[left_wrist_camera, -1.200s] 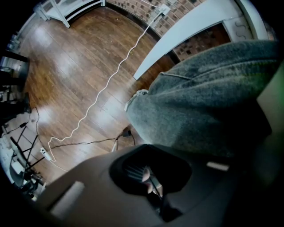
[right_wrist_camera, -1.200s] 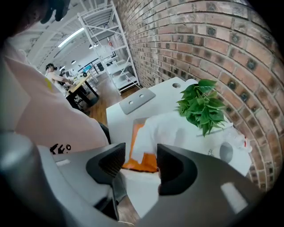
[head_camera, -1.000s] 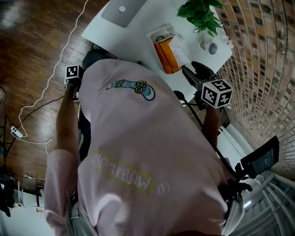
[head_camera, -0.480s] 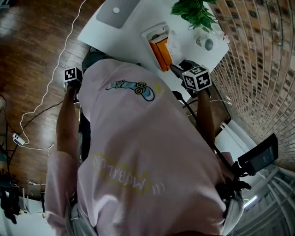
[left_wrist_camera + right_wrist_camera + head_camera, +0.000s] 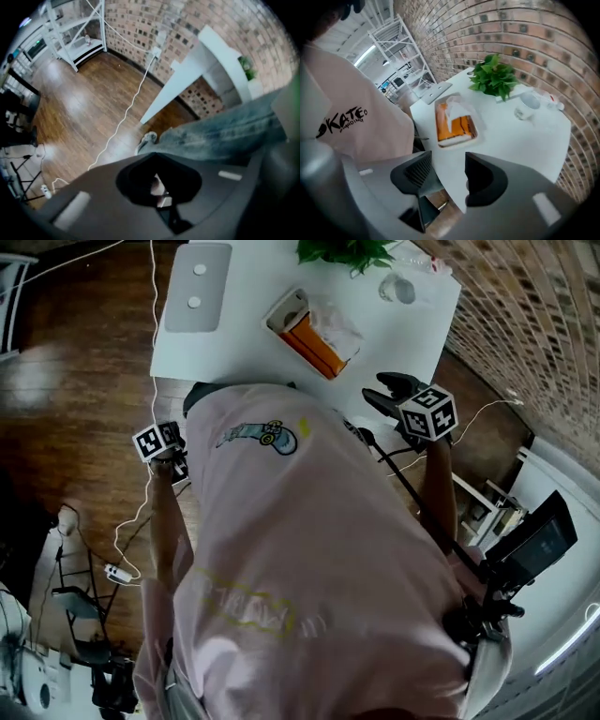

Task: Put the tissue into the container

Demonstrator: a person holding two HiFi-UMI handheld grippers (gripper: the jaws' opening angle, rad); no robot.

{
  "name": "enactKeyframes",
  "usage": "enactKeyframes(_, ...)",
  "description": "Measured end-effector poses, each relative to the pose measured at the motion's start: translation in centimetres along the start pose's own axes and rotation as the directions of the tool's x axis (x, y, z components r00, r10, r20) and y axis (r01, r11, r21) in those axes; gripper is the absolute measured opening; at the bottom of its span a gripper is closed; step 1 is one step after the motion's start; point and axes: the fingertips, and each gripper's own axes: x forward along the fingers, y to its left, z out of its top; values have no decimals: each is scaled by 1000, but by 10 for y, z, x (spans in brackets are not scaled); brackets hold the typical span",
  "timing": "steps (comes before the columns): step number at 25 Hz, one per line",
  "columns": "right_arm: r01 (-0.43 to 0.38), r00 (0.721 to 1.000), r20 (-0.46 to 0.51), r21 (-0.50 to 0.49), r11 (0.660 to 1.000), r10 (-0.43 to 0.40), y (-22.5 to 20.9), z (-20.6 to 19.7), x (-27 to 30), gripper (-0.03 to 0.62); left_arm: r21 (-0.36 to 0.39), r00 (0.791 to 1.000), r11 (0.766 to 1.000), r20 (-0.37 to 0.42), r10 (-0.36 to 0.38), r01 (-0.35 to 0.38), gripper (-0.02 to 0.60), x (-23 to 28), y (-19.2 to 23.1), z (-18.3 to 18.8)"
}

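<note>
Right gripper view: the right gripper (image 5: 449, 176) had its two jaws apart with nothing held; only the near edge of the white table (image 5: 511, 140) showed in the gap. Just past that edge, on the table, stood one container (image 5: 457, 140) with orange inside. One crumpled white tissue (image 5: 452, 108) lay across the container's top. I could not tell whether it sat inside or merely rested on the rim. Beyond the container, toward the table's far side: one white cup (image 5: 527, 107), one green plant (image 5: 494, 75), and one grey flat slab (image 5: 436, 91) at the far corner.

Left gripper view showed none of those tabletop items. The left gripper (image 5: 157, 183) had its jaws together, empty. It hung off the table beside a jeans leg (image 5: 225, 136). Below it were one shoe (image 5: 147, 138), the wood floor (image 5: 84, 93) and one white cable (image 5: 126, 117) running toward the table's underside.

Head view alone showed both grippers at once, two in all. The left marker cube (image 5: 155, 441) was well clear of the table over the floor, and the right marker cube (image 5: 429, 413) was just off the table's near edge. It also showed two white dots on the slab, which the right gripper view did not resolve.
</note>
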Motion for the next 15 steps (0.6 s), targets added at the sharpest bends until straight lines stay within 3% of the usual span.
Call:
enactKeyframes(3,115,993,-1,111,987,-115,-35,-45,-10,214,27,979,998,194,-61,57,0,-38,-24,48)
enactKeyframes(5,216,976,-63,163,963,-208,-61,-83,-2,140,136,958,991,283,-52,13,0,-71,-52,77)
enactKeyframes(7,298,951,-143,193,935,-273,-78,-117,17,123,297,921,953,384,-61,-60,0,-122,-99,115)
enactKeyframes(8,319,942,-172,194,928,-288,-81,-127,27,123,388,901,917,424,-88,-93,1,-146,-126,133)
enactKeyframes(10,343,928,-202,144,928,-312,-81,-127,36,101,577,870,804,462,-173,-146,0,-177,-179,154)
enactKeyframes(11,357,919,-215,97,929,-330,-83,-124,36,93,662,858,728,466,-213,-178,0,-189,-208,158)
enactKeyframes(13,373,894,-264,-12,928,-362,-94,-125,32,80,794,841,555,460,-283,-248,3,-205,-267,155)
enactKeyframes(15,342,859,-365,-114,933,-360,-105,-140,36,80,868,820,393,449,-356,-304,5,-209,-321,147)
